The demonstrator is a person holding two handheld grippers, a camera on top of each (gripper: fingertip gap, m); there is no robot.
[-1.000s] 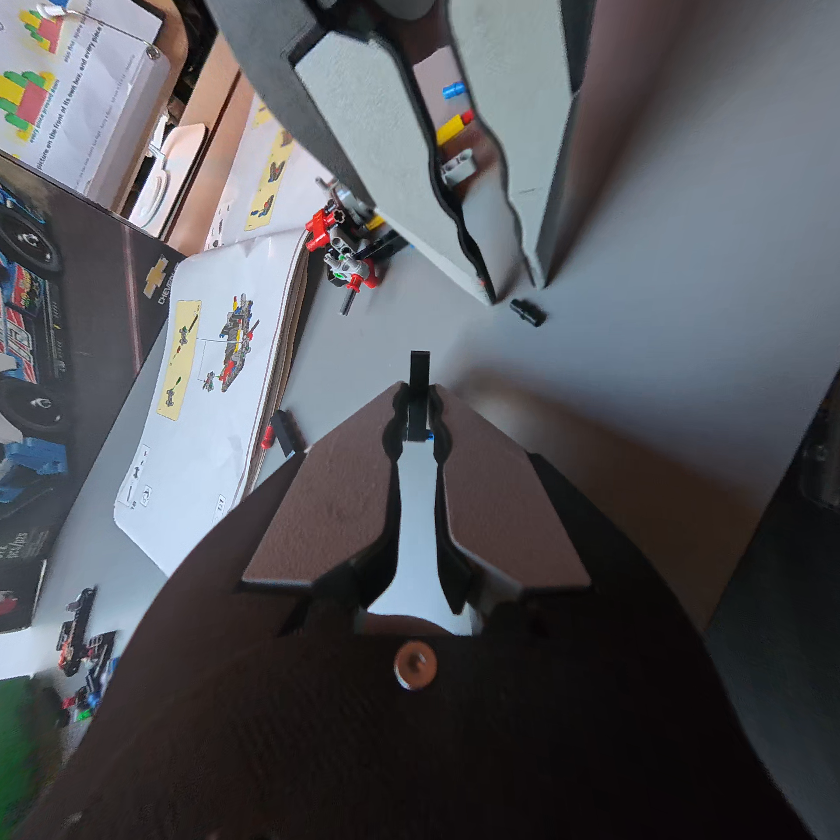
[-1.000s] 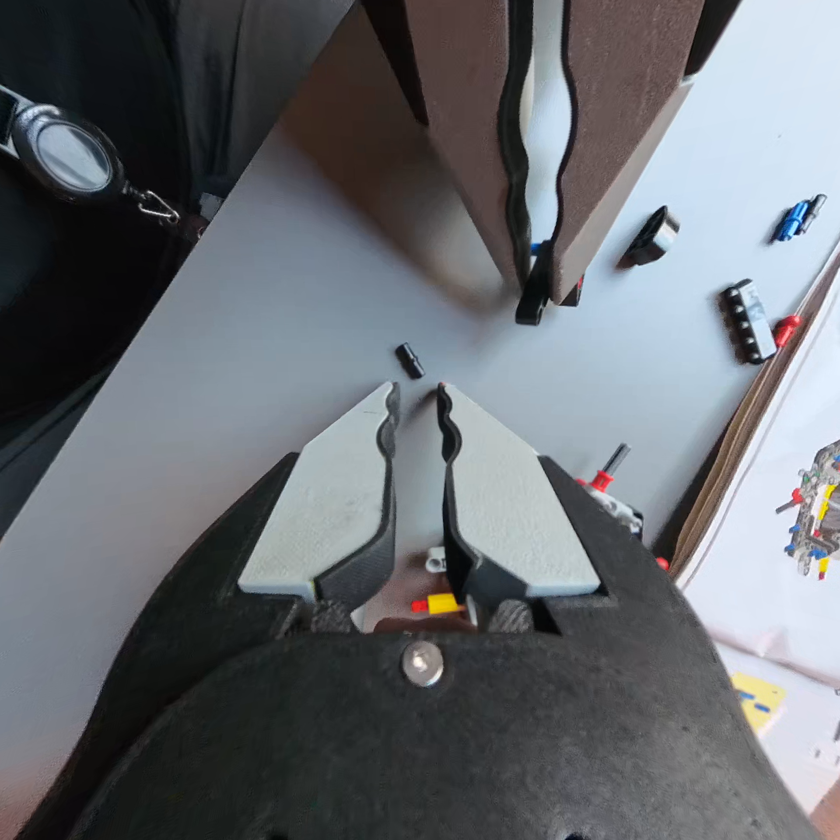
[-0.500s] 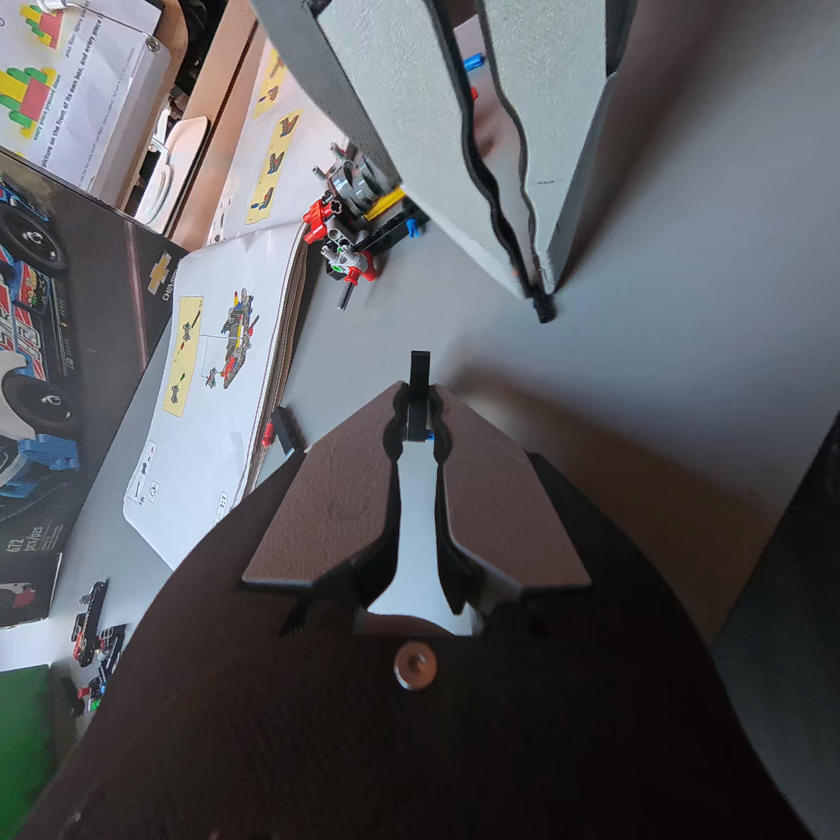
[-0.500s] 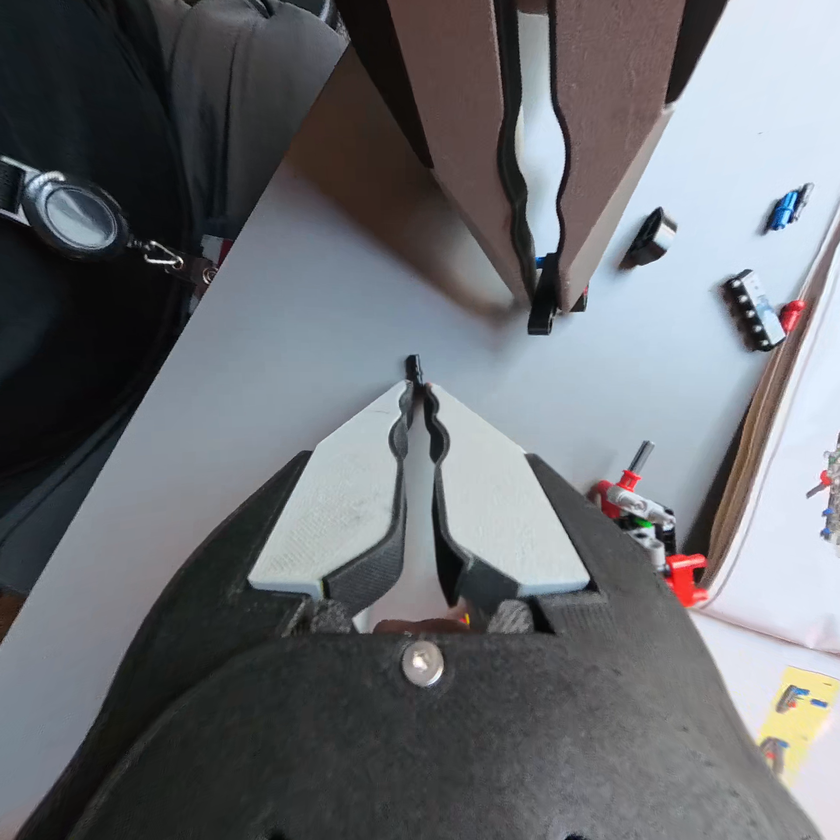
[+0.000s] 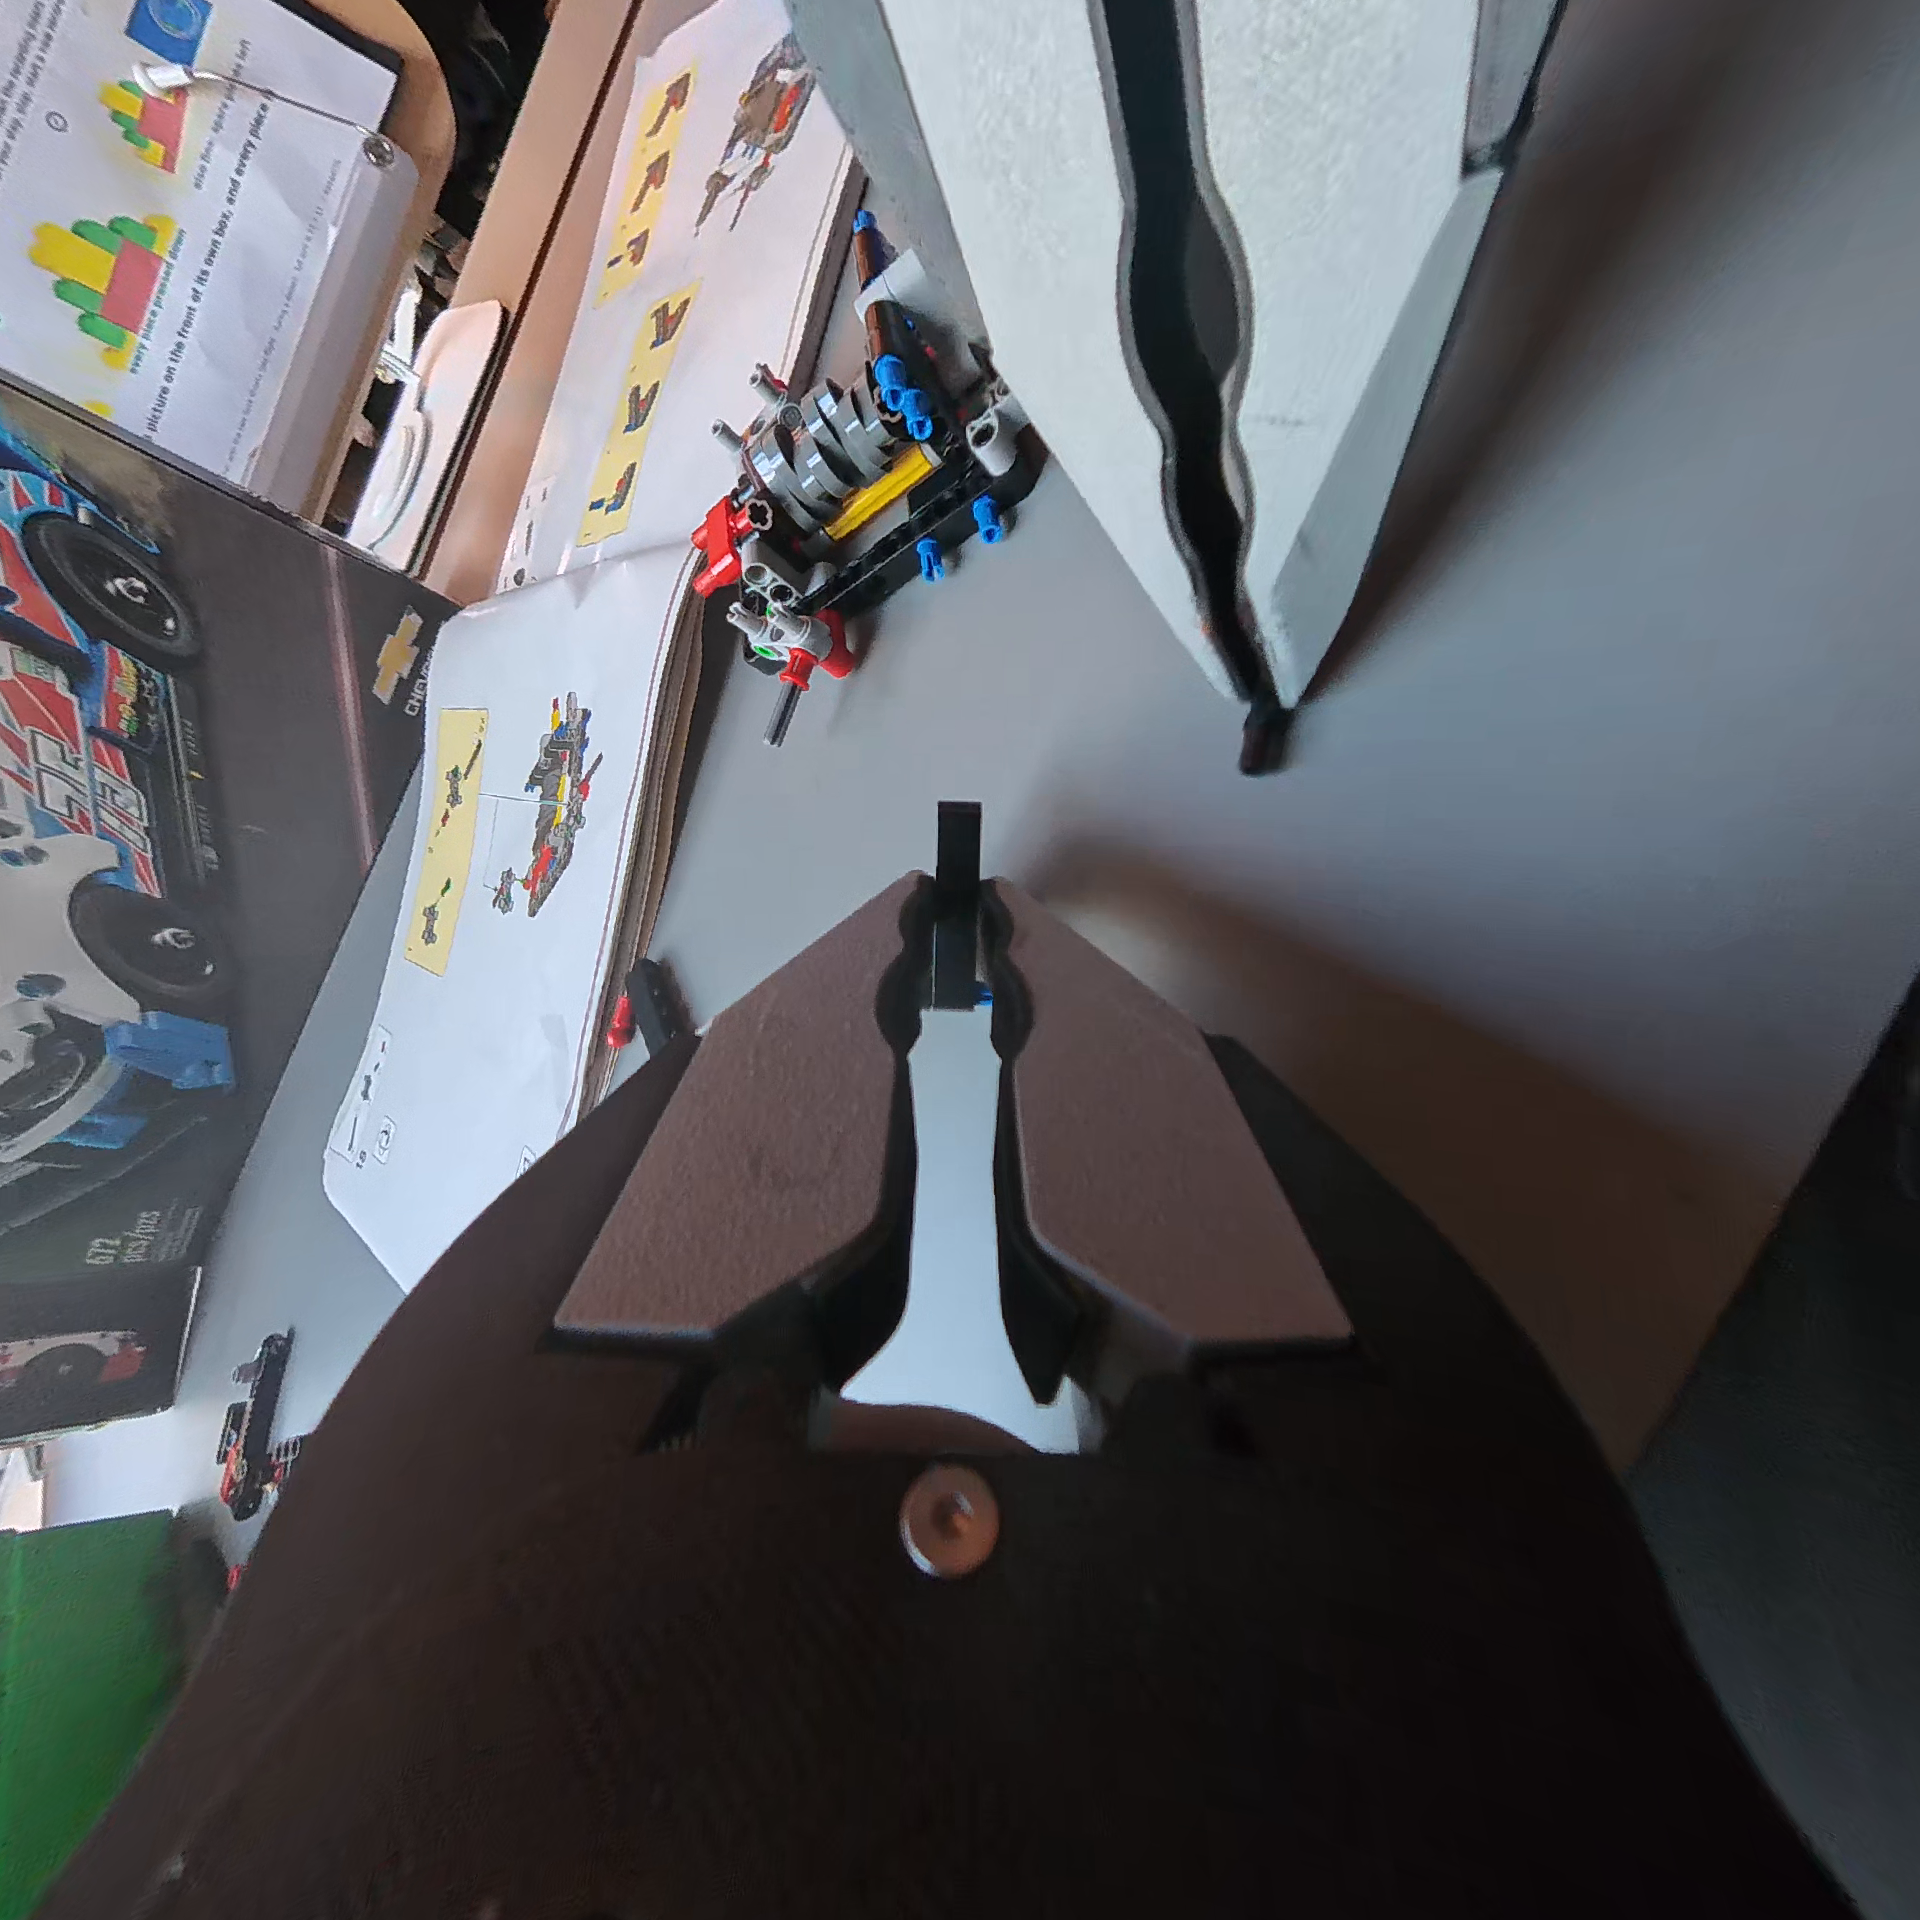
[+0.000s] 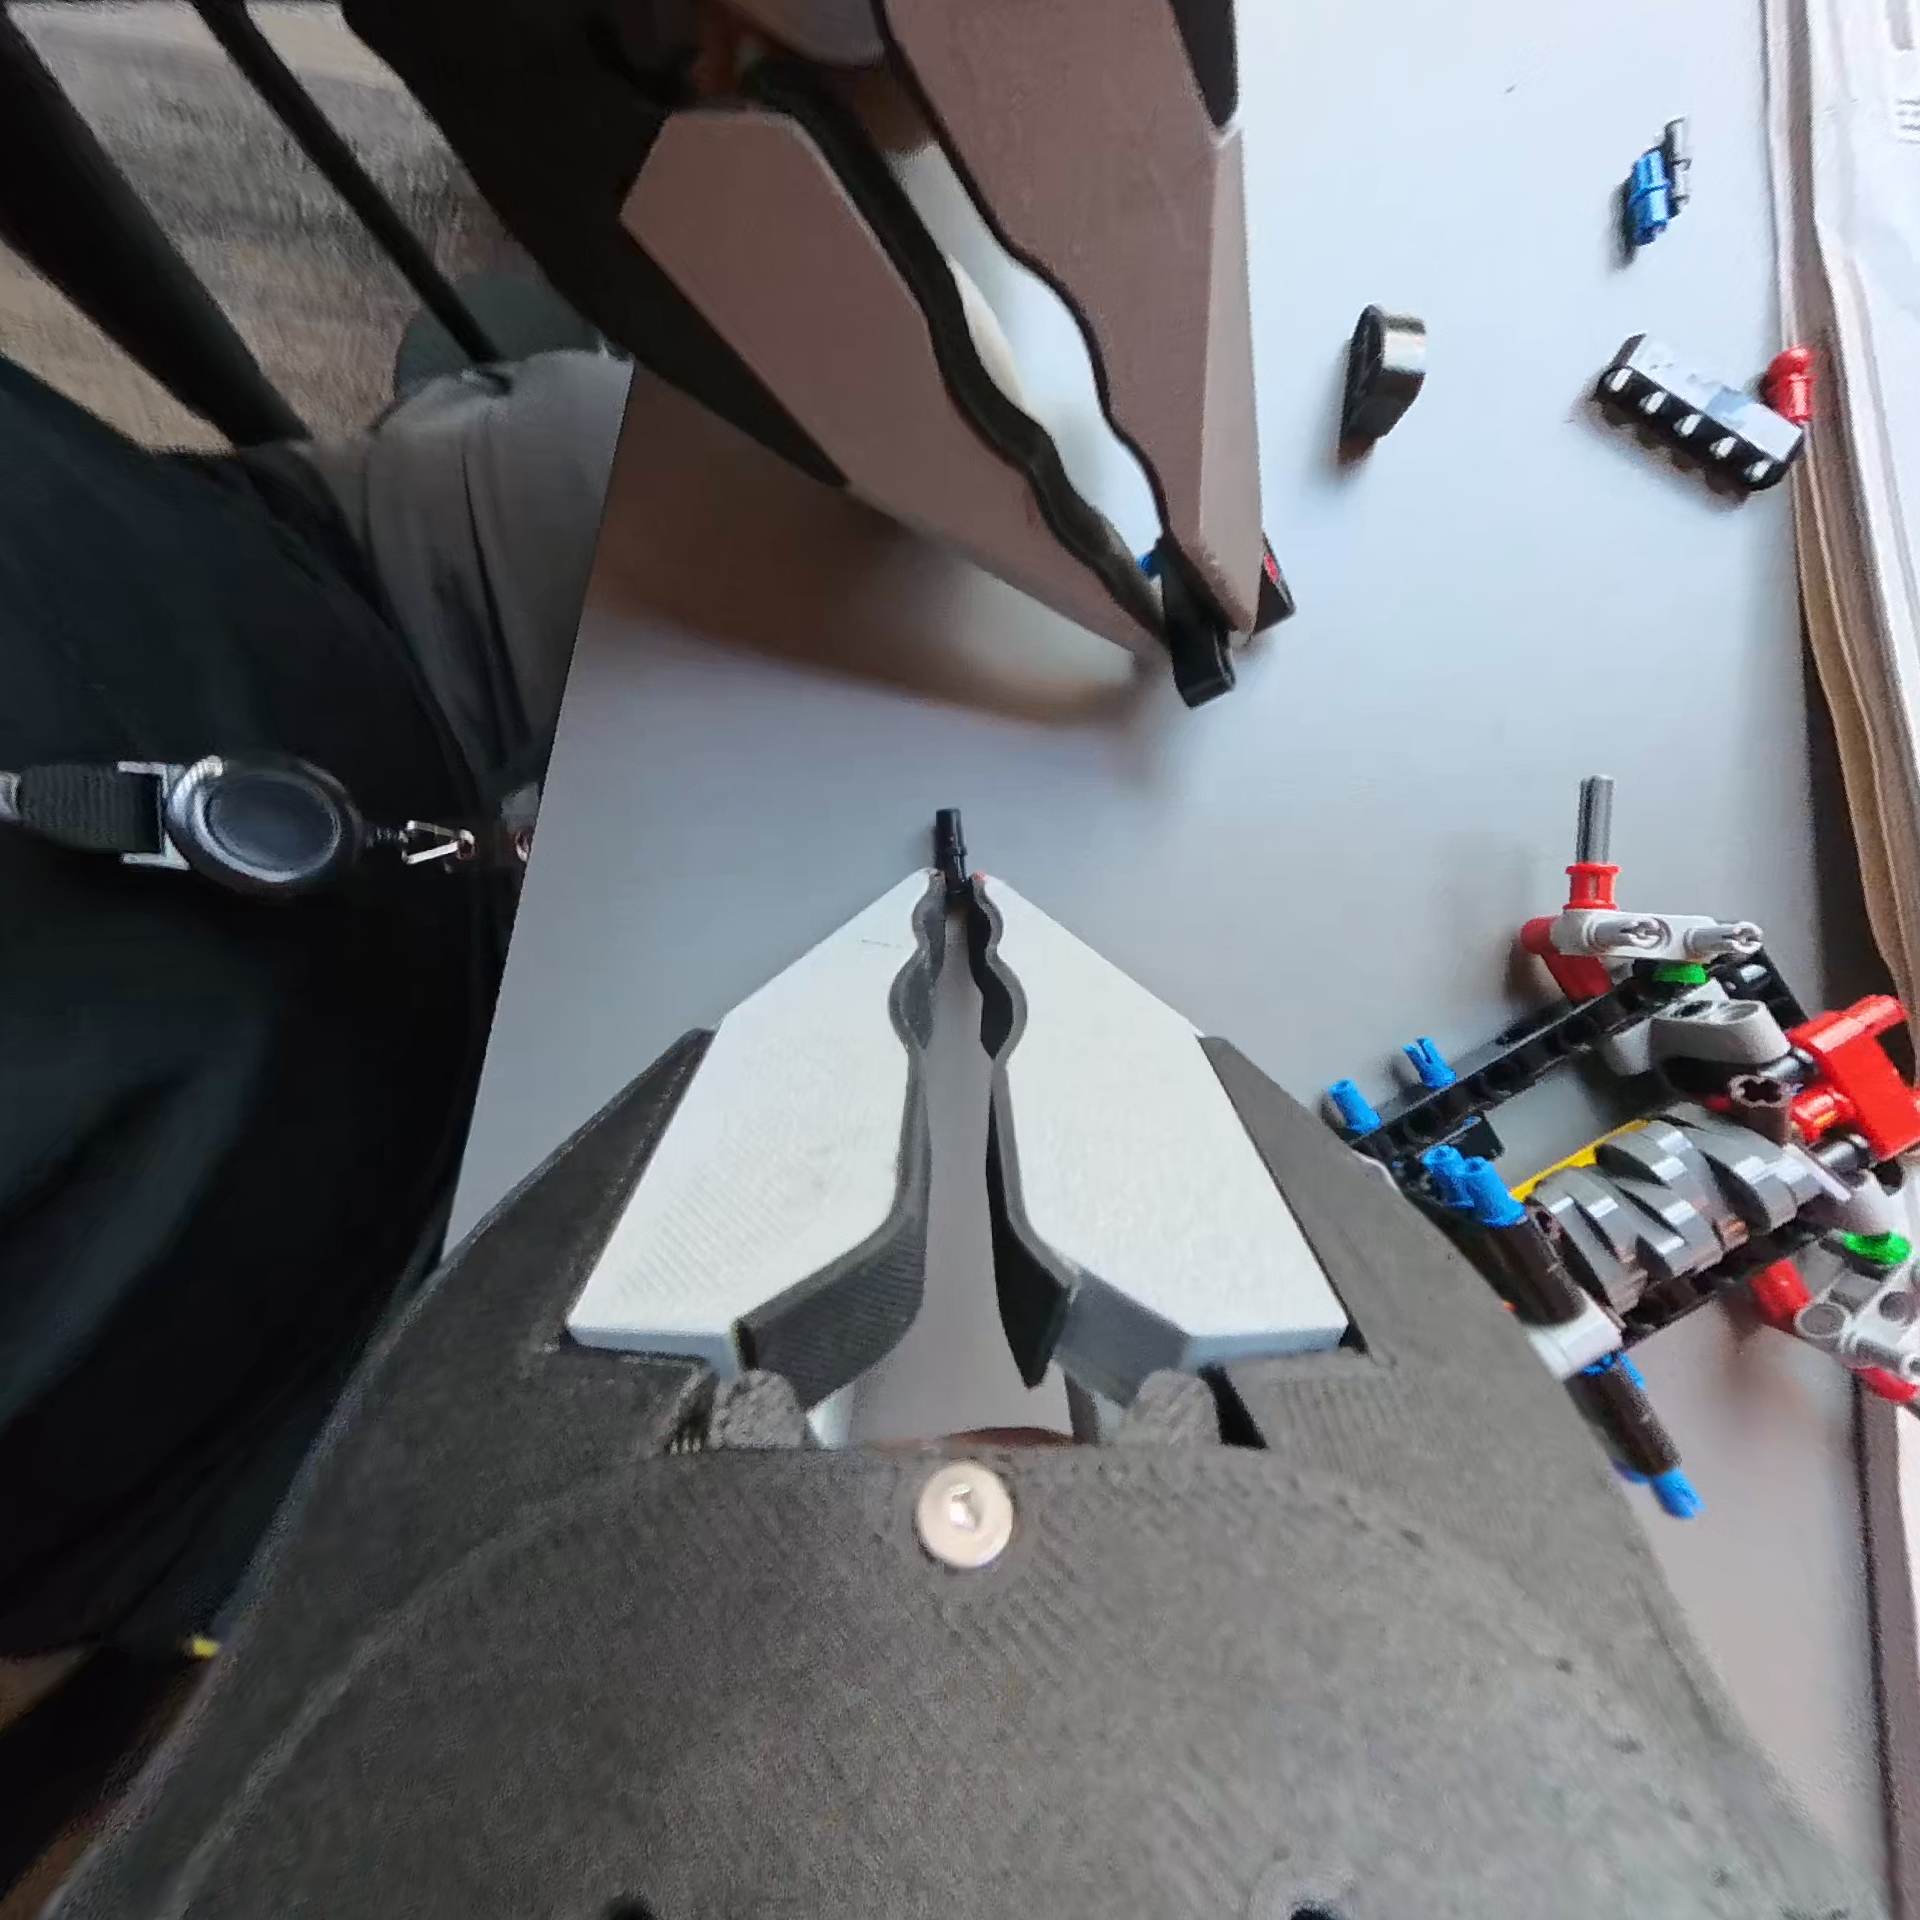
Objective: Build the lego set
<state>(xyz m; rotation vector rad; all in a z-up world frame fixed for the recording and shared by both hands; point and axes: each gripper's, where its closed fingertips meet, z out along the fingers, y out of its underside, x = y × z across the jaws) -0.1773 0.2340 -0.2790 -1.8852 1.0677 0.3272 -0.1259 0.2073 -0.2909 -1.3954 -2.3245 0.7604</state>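
Note:
My left gripper (image 5: 956,883), with brown fingers, is shut on a black beam piece (image 5: 956,847) that sticks out past its tips, a blue bit beside it. It also shows in the right wrist view (image 6: 1205,613), held low over the grey table (image 6: 790,748). My right gripper (image 6: 951,881), with white fingers, is shut on a small black pin (image 6: 948,831). In the left wrist view the right gripper (image 5: 1262,691) hangs ahead with the pin (image 5: 1260,732) at its tips. A partly built model (image 5: 852,499) lies beside it; it also shows in the right wrist view (image 6: 1662,1164).
An open instruction booklet (image 5: 520,831) and a dark set box (image 5: 135,831) lie left of the model. Loose pieces lie by the booklet edge: a black beam with red pin (image 6: 1704,416), a black curved piece (image 6: 1377,369), a blue pin (image 6: 1652,187). A person's dark clothing (image 6: 208,1143) is at the table edge. There is about 6 cm between the tips of the two grippers.
My right gripper closed on the black pin that lay on the table and lifted it, pulling back so the model came into view. My left gripper kept hold of its black piece.

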